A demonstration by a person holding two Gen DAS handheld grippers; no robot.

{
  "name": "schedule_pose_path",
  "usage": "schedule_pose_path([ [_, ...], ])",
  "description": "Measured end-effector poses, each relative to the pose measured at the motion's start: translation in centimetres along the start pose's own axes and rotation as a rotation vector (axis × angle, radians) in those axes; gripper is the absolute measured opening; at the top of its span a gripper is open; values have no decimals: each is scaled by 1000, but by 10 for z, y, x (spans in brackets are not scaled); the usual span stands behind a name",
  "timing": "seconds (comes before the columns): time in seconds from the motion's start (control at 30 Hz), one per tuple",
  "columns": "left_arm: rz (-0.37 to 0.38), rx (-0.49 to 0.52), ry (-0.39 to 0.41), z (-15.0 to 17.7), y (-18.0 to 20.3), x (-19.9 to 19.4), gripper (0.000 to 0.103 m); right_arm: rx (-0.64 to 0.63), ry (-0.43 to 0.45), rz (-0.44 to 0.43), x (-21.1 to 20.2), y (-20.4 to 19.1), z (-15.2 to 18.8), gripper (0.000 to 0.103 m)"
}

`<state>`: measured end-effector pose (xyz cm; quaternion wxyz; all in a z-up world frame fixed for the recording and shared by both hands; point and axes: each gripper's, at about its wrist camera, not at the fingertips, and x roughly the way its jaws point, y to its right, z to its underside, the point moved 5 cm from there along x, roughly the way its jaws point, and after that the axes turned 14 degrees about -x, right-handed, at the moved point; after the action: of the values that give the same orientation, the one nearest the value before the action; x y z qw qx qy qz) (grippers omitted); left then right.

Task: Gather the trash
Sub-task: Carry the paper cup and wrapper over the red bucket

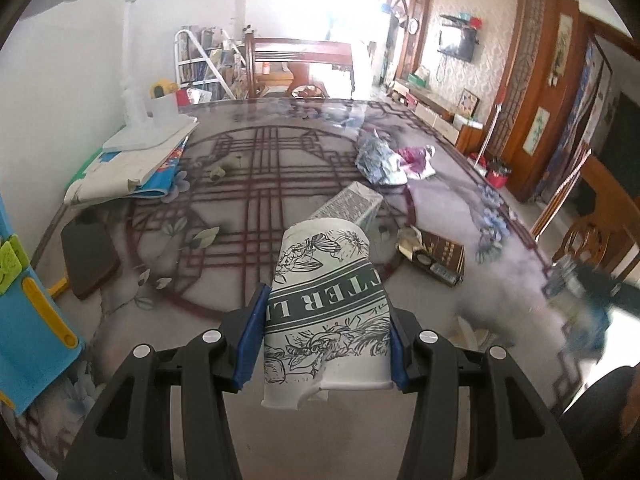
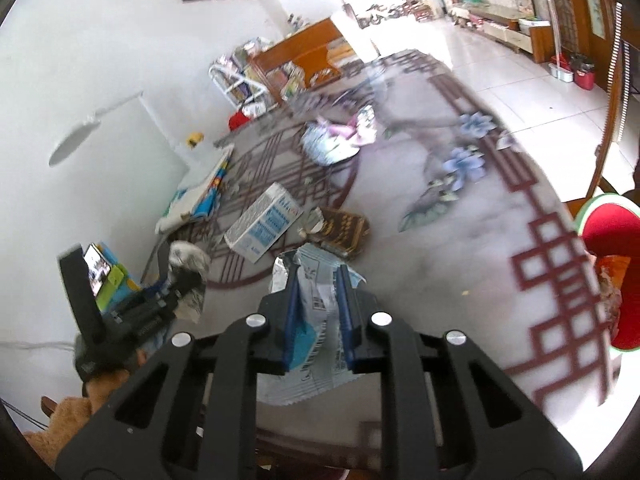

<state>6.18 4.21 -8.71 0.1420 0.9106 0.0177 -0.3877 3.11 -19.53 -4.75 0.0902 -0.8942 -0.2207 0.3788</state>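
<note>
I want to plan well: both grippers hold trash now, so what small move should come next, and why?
Probably carry both pieces away to a bin. The left gripper is shut on a paper cup, the right gripper on a wrapper; neither can pick up the box yet.

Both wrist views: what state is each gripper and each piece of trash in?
Left gripper: shut on paper cup.
Paper cup: crushed, rim torn.
Right gripper: shut on foil wrapper.
Foil wrapper: torn open, crumpled.
White carton: lying on table.
Brown packet: torn open, lying flat.
Crumpled wrappers: loose on table.

Carton (image 1: 350, 206) and brown packet (image 1: 438, 254) ahead, bare table (image 1: 240, 420) nearer
</note>
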Motion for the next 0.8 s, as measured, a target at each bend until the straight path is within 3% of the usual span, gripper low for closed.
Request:
schedule_pose_path([
  [0.13, 20, 16, -25, 15, 18, 2, 48, 45, 53, 9, -22, 22, -5, 19],
  [0.3, 129, -7, -92, 33, 61, 5, 48, 100, 133, 26, -54, 54, -10, 19],
  [0.57, 322, 85, -138, 35, 181, 7, 48, 224, 222, 99, -101, 127, -1, 19],
  [0.8, 457, 194, -214, 48, 290, 23, 48, 349, 274, 253, -139, 207, 22, 19],
])
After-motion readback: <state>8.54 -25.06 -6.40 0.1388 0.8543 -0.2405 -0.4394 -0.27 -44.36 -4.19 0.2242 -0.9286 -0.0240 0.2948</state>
